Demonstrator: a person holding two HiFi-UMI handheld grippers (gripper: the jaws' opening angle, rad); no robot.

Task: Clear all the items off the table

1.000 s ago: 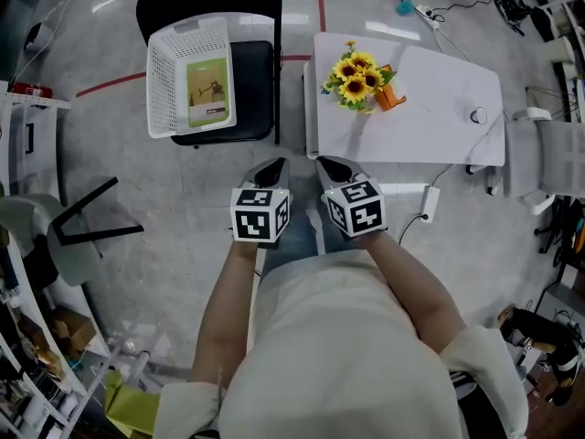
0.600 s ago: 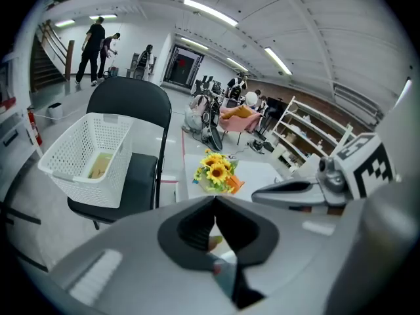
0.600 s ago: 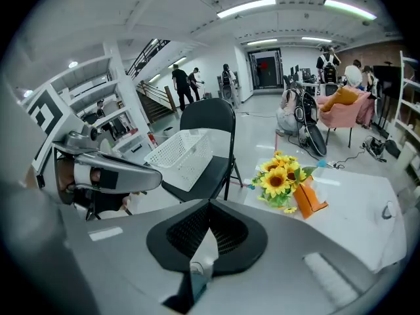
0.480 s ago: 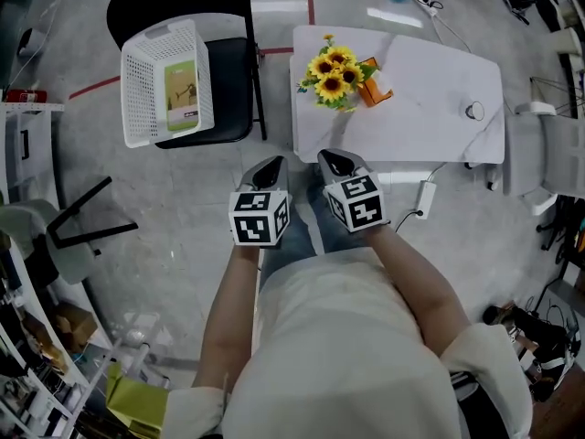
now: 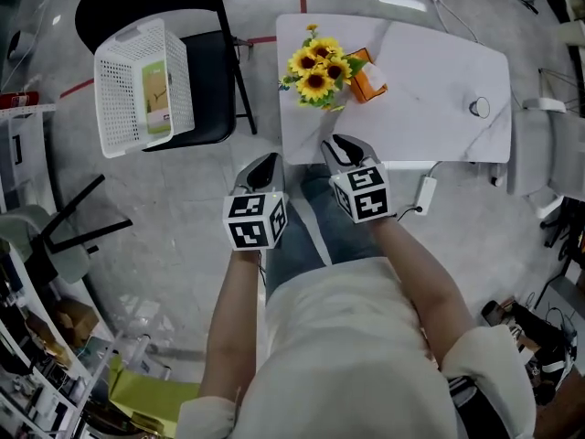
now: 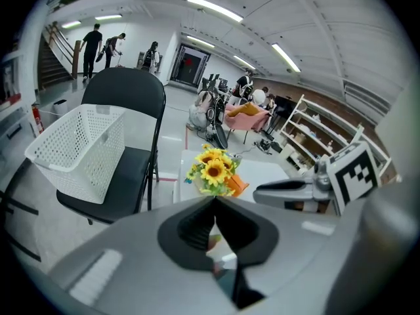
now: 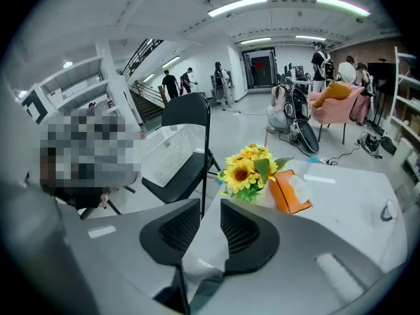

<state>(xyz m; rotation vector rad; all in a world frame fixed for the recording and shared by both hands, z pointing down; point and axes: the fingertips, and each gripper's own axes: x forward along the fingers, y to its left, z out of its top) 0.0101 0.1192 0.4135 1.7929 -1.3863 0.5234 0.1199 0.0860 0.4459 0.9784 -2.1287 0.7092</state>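
Sunflowers [image 5: 316, 63] and an orange tissue box [image 5: 368, 77] sit near the table's [image 5: 439, 94] left end, not picked up yet. Right gripper [image 5: 341, 145], at the table's edge, has just been opening, empty; left gripper [image 5: 266, 164] is closed, empty. Next, reach the sunflowers

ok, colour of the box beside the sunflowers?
Orange tissue box; clearest in the right gripper view.

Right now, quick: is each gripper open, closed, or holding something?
Left gripper: jaws closed, holding nothing.
Right gripper: jaws slightly open, have just been opening, nothing between them.
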